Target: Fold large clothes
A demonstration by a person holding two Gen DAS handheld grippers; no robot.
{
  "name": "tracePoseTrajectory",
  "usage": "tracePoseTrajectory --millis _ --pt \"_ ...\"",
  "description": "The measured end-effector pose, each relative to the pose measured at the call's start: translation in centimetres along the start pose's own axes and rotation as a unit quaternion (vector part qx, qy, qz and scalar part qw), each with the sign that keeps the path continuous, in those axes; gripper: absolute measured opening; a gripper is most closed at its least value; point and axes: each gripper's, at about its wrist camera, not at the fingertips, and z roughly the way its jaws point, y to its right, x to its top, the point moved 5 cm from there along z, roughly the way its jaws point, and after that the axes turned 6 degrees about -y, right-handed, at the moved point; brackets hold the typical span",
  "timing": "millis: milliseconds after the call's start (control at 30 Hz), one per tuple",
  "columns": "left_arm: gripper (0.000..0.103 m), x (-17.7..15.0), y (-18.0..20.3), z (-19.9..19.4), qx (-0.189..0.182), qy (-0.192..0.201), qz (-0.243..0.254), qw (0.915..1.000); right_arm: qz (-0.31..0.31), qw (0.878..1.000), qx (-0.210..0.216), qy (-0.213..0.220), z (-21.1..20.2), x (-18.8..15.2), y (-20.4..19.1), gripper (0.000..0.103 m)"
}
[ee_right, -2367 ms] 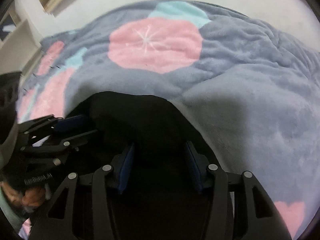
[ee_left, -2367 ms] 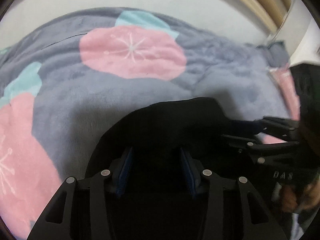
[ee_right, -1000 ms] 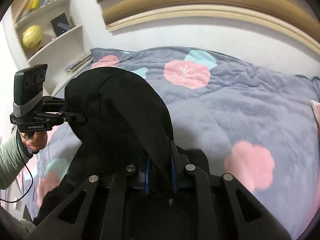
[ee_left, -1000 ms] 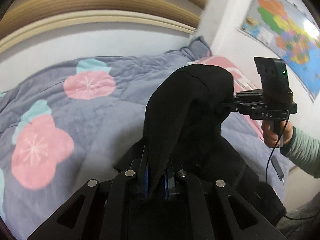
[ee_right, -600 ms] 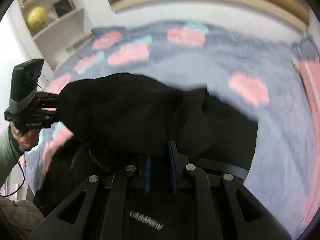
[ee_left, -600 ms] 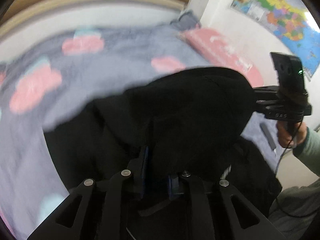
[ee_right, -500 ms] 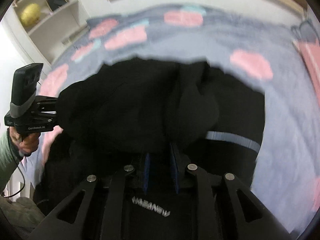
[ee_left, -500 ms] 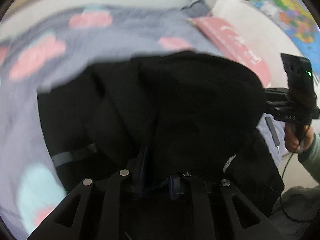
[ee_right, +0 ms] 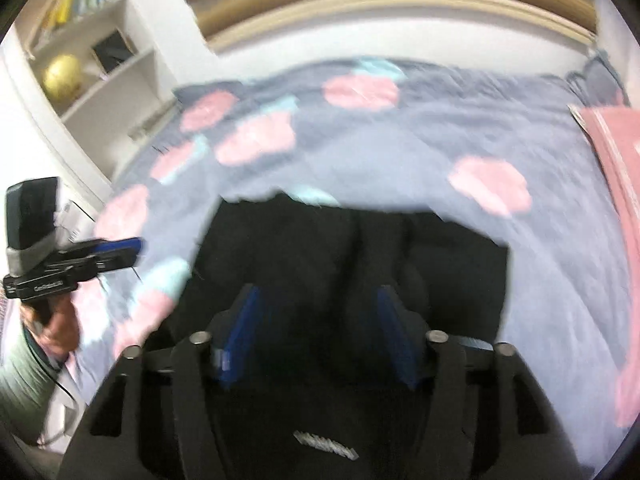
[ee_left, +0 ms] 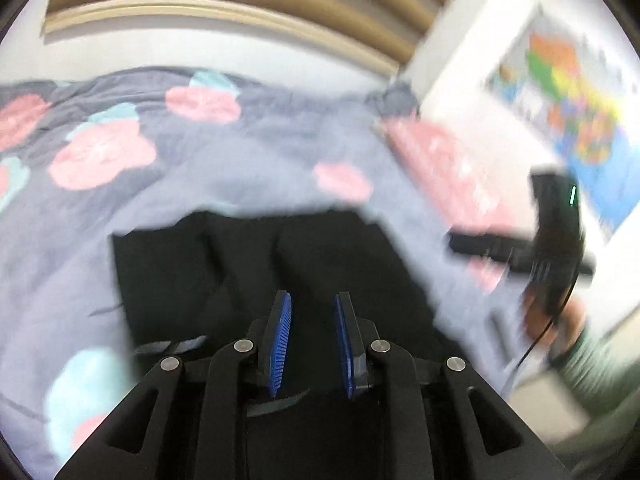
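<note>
A large black garment [ee_left: 256, 264] lies on the flowered grey bedspread [ee_left: 200, 168]; it also shows in the right wrist view [ee_right: 352, 256]. My left gripper [ee_left: 310, 300] is above its near part, jaws partly open with nothing between the blue pads. My right gripper [ee_right: 316, 296] is wide open and empty above the same garment. The right gripper shows blurred at the right of the left wrist view [ee_left: 520, 248]. The left gripper shows at the left of the right wrist view [ee_right: 132, 248].
The grey bedspread also shows in the right wrist view [ee_right: 400, 140] with pink and teal flowers. A pink pillow [ee_right: 616, 148] lies at the right. White shelves [ee_right: 92, 72] stand at the left. A map [ee_left: 572, 116] hangs on the right wall.
Both grippers held the black garment lifted, carried it down and over, then let go. The garment now lies flat on the bed and both grippers are open and pulled back.
</note>
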Motion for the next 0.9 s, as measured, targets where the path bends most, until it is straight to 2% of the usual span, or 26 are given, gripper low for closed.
tracePoseTrajectory --millis 67,133,233,333,400,467,533,600,700,800,900 --pt "0.023 2.0 -0.4 2.0 -0.042 0.002 -0.053 0.9977 -0.008 1.0 0.006 -0.005 1.8 1.2 -1.2 0.065" --pt "0.023 2.2 -1.3 5.3 -0.068 -0.031 -0.086 0.9935 -0.006 1.0 -0.005 -0.031 5.4 1.5 -1.6 0.065" --pt "0.023 0.0 -3.6 10.7 -0.066 -0.097 -0.14 0.9832 0.019 0.995 0.0 -0.099 10.6 -1.8 -0.6 0.065" --pt "0.025 -5.1 -5.8 15.5 -0.017 -0.176 -0.165 0.9703 0.02 0.986 -0.013 -0.164 15.8 -7.0 0.6 0.064" --pt "0.024 -7.2 -6.9 17.2 -0.023 -0.191 -0.189 0.9631 0.012 0.987 -0.022 -0.16 17.2 -8.9 1.0 0.065" --pt "0.024 -7.2 -7.3 16.9 -0.032 -0.179 -0.202 0.9623 0.007 0.989 -0.033 -0.145 17.2 -9.1 0.8 0.065" --pt "0.024 -6.6 -6.8 16.5 -0.023 -0.174 -0.19 0.9659 0.017 0.988 -0.034 -0.149 16.8 -8.4 0.6 0.065" --pt "0.024 -5.9 -5.4 15.0 -0.003 -0.157 -0.147 0.9765 0.005 0.989 -0.03 -0.141 15.5 -7.6 0.2 0.065" --pt "0.024 -5.3 -2.8 12.1 0.011 -0.134 -0.088 0.987 -0.008 0.993 -0.018 -0.116 11.9 -7.2 -0.7 0.065" --pt "0.026 -5.6 -0.8 9.5 -0.006 -0.119 -0.058 0.9912 -0.024 0.995 -0.016 -0.092 8.8 -7.4 -1.9 0.065" --pt "0.029 -6.6 -0.2 9.1 -0.012 -0.12 -0.052 0.9913 -0.027 0.995 -0.023 -0.096 8.5 -9.1 -2.3 0.065"
